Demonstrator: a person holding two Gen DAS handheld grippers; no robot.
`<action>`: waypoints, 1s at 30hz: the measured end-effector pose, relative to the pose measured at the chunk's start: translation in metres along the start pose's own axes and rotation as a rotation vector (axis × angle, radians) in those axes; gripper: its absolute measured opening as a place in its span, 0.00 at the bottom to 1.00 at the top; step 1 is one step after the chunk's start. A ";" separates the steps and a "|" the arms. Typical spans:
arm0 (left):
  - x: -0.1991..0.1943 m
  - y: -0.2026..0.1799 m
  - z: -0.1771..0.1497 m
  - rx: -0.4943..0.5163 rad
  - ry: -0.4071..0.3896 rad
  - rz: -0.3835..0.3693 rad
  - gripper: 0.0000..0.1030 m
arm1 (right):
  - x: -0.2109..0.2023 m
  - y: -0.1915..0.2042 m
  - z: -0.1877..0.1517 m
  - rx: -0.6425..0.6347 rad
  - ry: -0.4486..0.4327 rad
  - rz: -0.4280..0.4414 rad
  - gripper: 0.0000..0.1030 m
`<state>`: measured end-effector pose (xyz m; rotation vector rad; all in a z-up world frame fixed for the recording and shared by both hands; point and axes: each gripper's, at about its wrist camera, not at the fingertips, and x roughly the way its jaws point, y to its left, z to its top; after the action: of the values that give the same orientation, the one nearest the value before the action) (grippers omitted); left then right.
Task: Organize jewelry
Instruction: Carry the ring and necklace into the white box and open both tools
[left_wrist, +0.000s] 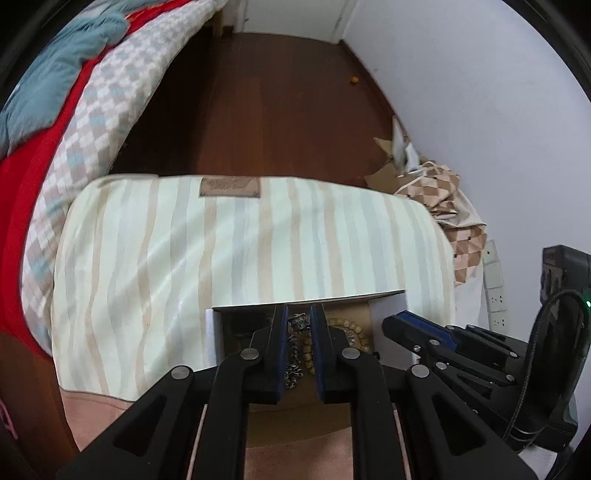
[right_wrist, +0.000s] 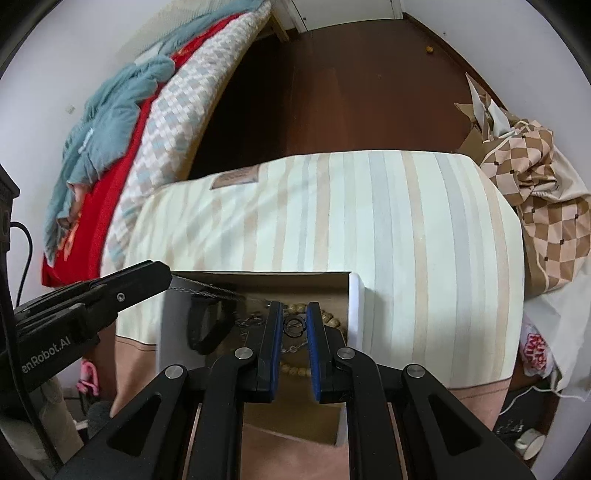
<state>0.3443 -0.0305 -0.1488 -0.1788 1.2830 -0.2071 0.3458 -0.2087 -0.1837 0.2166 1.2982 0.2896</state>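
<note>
A white cardboard box (left_wrist: 391, 308) with a brown inside sits on a striped cushion (left_wrist: 221, 240). It holds a silver chain (left_wrist: 295, 354), wooden bead bracelets (left_wrist: 351, 328) and a black band (right_wrist: 203, 328). My left gripper (left_wrist: 299, 314) hovers over the box, jaws a little apart around a silver ring charm (left_wrist: 298, 320). My right gripper (right_wrist: 294, 310) is over the same box (right_wrist: 354, 306), jaws slightly apart, with a small black ring (right_wrist: 293, 326) between the fingertips. A thin silver chain (right_wrist: 207, 290) stretches from the left gripper's tip over the box rim.
A bed with checkered and red covers (left_wrist: 92, 122) lies to the left. Dark wooden floor (left_wrist: 277, 110) is beyond the cushion. A checkered bag and cardboard scraps (left_wrist: 436, 192) lie by the white wall. Wall sockets (left_wrist: 495, 280) are on the right.
</note>
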 end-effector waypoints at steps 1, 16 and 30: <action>0.002 0.001 0.001 -0.014 0.009 -0.001 0.10 | 0.003 0.000 0.002 -0.001 0.008 -0.008 0.13; -0.033 0.009 0.001 -0.020 -0.092 0.092 0.73 | -0.014 0.002 0.003 0.015 0.003 -0.106 0.37; -0.051 0.031 -0.064 -0.006 -0.151 0.265 0.99 | -0.043 0.020 -0.054 -0.051 -0.084 -0.364 1.00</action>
<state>0.2712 0.0115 -0.1268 -0.0273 1.1439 0.0364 0.2817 -0.2043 -0.1519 -0.0528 1.2195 0.0028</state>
